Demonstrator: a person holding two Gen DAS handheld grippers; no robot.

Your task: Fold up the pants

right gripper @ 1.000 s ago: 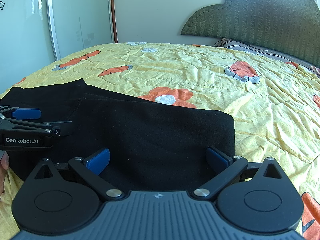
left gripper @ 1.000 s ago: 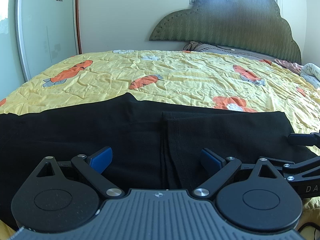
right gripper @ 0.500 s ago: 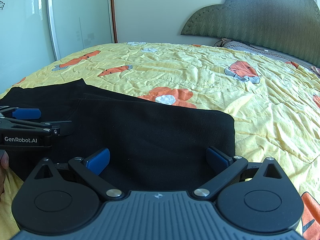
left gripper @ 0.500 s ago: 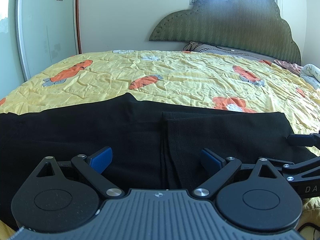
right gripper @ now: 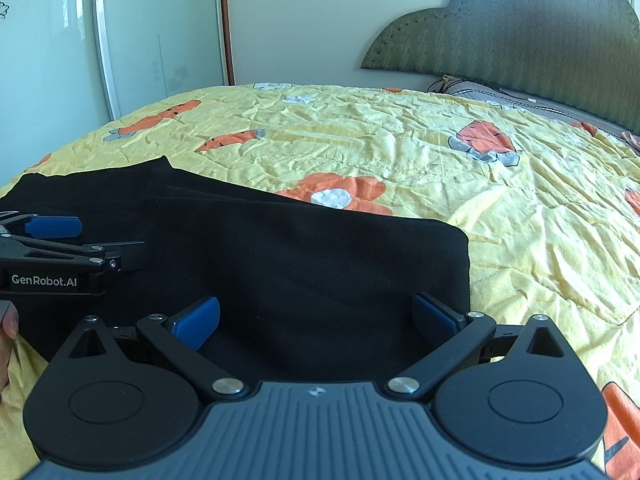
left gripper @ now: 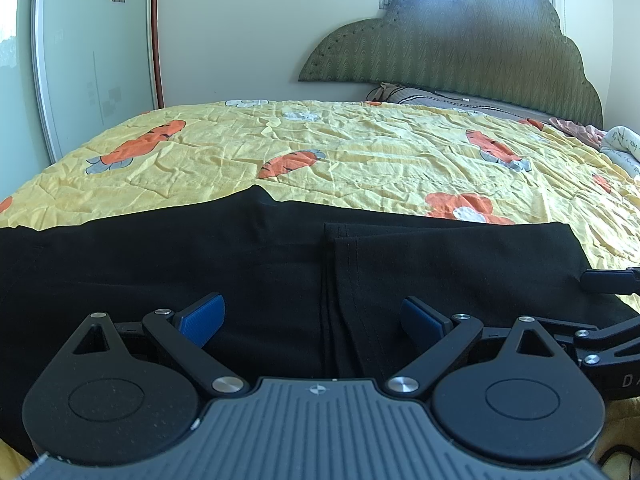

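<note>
Black pants [left gripper: 200, 264] lie flat across the near part of the bed, with a folded layer on the right whose hemmed edge [left gripper: 332, 276] runs toward me. They also show in the right wrist view [right gripper: 320, 264], ending in a straight right edge. My left gripper [left gripper: 312, 320] is open just above the pants, straddling the hemmed edge. My right gripper [right gripper: 316, 320] is open above the folded layer near its right end. Each gripper shows at the edge of the other's view: the right one [left gripper: 608, 282], the left one [right gripper: 52, 228].
The bed has a yellow quilt [left gripper: 360, 160] with orange carrot prints. A green headboard [left gripper: 460, 48] and pillows [left gripper: 440, 98] are at the far end. A mirrored wardrobe door [left gripper: 92, 60] stands at the left. Clothes [left gripper: 616, 140] lie at the far right.
</note>
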